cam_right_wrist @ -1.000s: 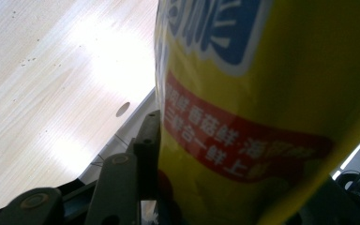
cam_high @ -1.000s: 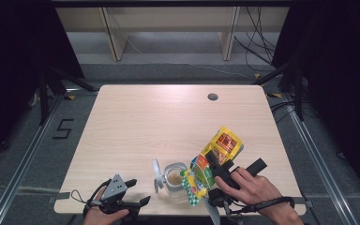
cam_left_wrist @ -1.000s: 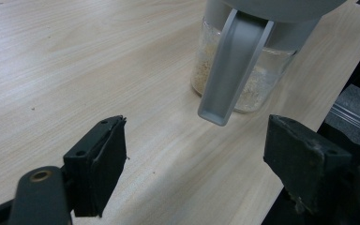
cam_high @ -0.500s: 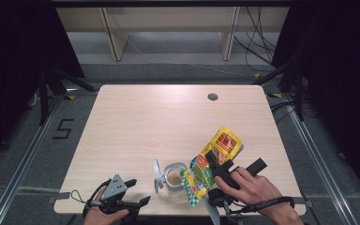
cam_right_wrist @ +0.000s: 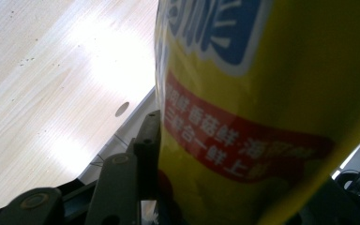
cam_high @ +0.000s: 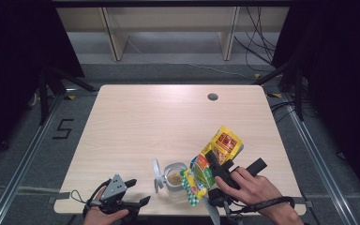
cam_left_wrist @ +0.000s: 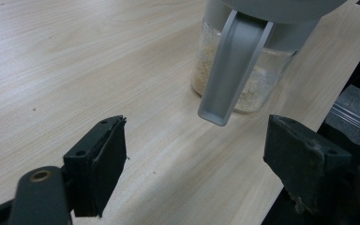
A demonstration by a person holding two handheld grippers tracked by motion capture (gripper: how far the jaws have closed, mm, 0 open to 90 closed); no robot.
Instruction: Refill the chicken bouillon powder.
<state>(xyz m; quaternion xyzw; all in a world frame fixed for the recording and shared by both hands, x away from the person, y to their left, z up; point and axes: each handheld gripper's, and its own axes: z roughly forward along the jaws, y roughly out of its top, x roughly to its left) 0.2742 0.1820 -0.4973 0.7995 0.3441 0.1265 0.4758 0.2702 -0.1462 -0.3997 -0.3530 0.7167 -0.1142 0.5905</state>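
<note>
right tool (cam_high: 215,165) grips the yellow pouch (cam_high: 218,152) mid-body near the surface's front edge; soft, crinkly, likely slippery; left tool (cam_high: 138,192) gapes empty.

The jar (cam_high: 175,179) stands on the table (cam_high: 159,122), with the pouch (cam_high: 213,161) just right of it.

Bright overhead light, glare patches on the table (cam_right_wrist: 98,61), dark surroundings, close yellow packet (cam_right_wrist: 272,93) blurred
</note>
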